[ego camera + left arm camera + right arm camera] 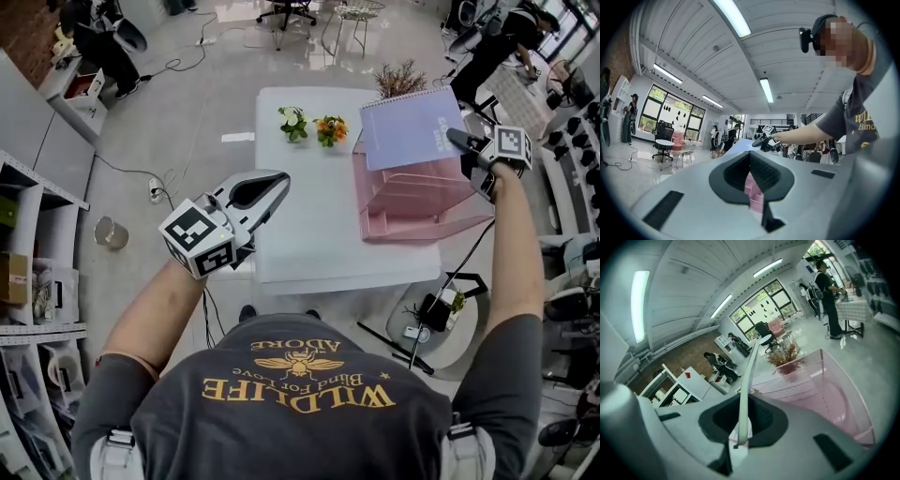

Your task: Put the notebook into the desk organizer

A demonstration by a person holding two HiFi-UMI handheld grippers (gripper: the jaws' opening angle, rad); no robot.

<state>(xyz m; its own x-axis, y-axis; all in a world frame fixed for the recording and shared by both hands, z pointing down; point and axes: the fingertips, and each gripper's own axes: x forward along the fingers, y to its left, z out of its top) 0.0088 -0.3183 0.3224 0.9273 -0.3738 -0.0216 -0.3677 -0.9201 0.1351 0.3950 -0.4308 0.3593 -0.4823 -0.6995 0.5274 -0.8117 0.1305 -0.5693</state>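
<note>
My right gripper (461,142) is shut on the right edge of a lavender spiral notebook (411,127). It holds the notebook tilted over the back of the pink mesh desk organizer (422,204), which stands on the right side of the white table (300,234). In the right gripper view the notebook (748,376) runs edge-on between the pads, with the organizer (825,394) beyond it. My left gripper (279,183) hovers by the table's left edge, shut and holding nothing. Its view shows the closed pads (740,171) and a strip of the organizer (754,193) behind them.
Two small flower pots (312,126) stand at the table's far edge, and a dried-plant pot (398,80) stands behind the organizer. White shelves (33,234) line the left wall. A person works at a desk at the back right (506,42). Cables and a black stand (436,314) lie on the floor.
</note>
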